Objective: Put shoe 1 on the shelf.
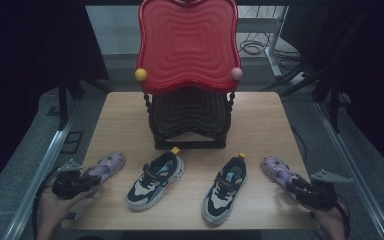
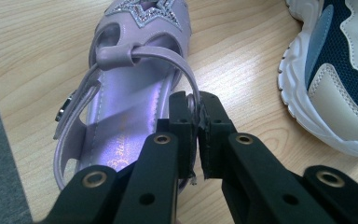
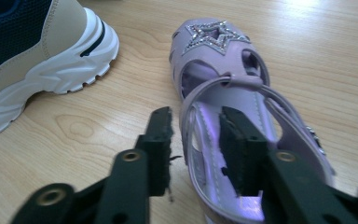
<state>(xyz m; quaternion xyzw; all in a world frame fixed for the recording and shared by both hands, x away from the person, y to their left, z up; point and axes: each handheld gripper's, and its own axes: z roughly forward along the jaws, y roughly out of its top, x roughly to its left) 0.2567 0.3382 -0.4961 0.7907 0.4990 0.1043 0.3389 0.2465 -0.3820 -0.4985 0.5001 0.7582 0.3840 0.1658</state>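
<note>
Your left tongs [image 2: 198,122] already pinch the side strap of the lilac star-toed sandal [image 2: 130,88] left of the red two-tier rack [image 1: 187,45]. Your right tongs [image 3: 196,140], spread, straddle the matching sandal's [image 3: 233,102] wall, unclamped. Both sandals lie flat on the desk [image 1: 260,120]; lifting remains.

A light wooden tabletop [image 1: 260,120] carries a dark stand [image 1: 190,120] with a red tray top at twelve o'clock. Along six o'clock lie four shoes: two purple sandals [image 1: 105,167] [image 1: 278,171] outermost, two navy sneakers [image 1: 156,179] [image 1: 225,188] between them.
</note>
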